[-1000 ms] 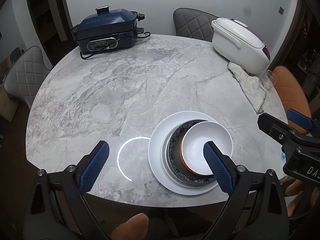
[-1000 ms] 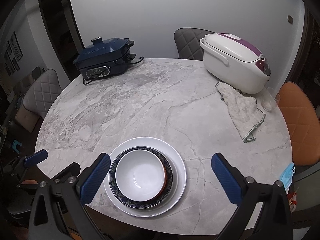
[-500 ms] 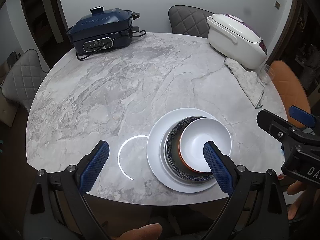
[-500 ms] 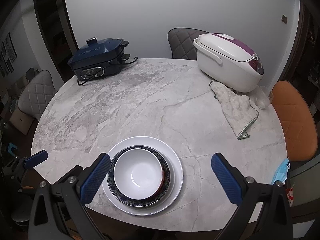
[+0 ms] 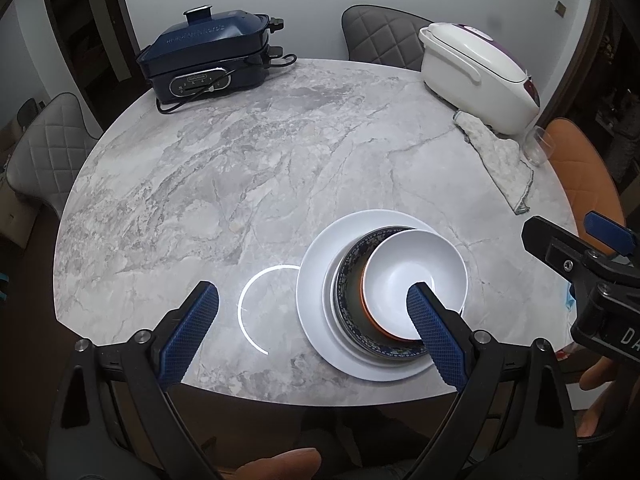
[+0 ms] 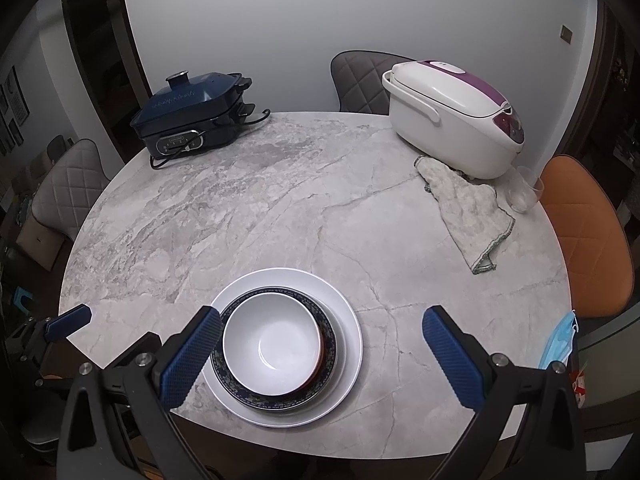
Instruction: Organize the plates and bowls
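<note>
A stack stands near the front edge of the round marble table [image 5: 248, 168]: a large white plate [image 5: 316, 280] at the bottom, a dark blue patterned plate [image 5: 347, 268] on it, and a white bowl [image 5: 416, 264] with an orange outside on top. The stack also shows in the right wrist view, with the white plate [image 6: 344, 312], blue plate [image 6: 330, 334] and bowl [image 6: 272, 344]. My left gripper [image 5: 312, 304] is open and empty, held above the table's front edge, left of the stack. My right gripper [image 6: 320, 332] is open and empty, above the stack's right side.
A dark blue electric cooker [image 5: 212, 56] stands at the back left, a white and purple rice cooker [image 5: 476, 76] at the back right. A rag [image 5: 496, 160] and a glass [image 5: 538, 146] lie beside it. Chairs surround the table. A ring of light [image 5: 256, 304] reflects left of the stack.
Both grippers have pulled back and up a little from the table. The stack has not moved and both grippers stay open.
</note>
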`<state>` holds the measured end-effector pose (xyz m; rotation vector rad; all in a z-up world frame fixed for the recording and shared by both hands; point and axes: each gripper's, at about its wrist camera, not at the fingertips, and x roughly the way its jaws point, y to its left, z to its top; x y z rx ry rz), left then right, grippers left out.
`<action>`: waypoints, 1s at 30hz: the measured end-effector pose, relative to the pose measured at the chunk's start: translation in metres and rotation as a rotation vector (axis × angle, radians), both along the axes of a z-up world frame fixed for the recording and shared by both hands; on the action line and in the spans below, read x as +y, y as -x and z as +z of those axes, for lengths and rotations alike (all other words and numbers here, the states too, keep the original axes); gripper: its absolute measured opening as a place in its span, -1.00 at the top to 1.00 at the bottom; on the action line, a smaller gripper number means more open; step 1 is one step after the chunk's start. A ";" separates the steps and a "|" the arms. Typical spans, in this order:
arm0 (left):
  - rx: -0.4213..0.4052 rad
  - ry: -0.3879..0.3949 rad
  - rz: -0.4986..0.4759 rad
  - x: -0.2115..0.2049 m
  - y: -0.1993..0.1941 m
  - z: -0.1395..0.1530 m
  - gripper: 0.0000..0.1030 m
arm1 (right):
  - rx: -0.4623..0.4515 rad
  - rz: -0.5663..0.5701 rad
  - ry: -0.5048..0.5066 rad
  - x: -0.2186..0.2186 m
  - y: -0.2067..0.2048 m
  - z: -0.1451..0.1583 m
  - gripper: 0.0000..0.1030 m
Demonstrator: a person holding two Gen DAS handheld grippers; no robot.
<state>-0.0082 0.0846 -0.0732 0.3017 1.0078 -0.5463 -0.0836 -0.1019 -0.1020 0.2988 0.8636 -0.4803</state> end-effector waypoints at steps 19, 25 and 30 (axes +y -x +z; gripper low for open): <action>0.002 0.001 -0.008 -0.005 0.000 -0.002 -0.85 | 0.016 -0.006 -0.014 -0.009 0.002 -0.007 -1.00; 0.002 0.003 -0.007 -0.005 0.000 -0.002 -0.85 | 0.018 -0.008 -0.014 -0.009 0.001 -0.007 -1.00; 0.005 0.002 -0.008 -0.006 -0.002 -0.001 -0.85 | 0.022 -0.008 -0.017 -0.010 0.001 -0.008 -1.00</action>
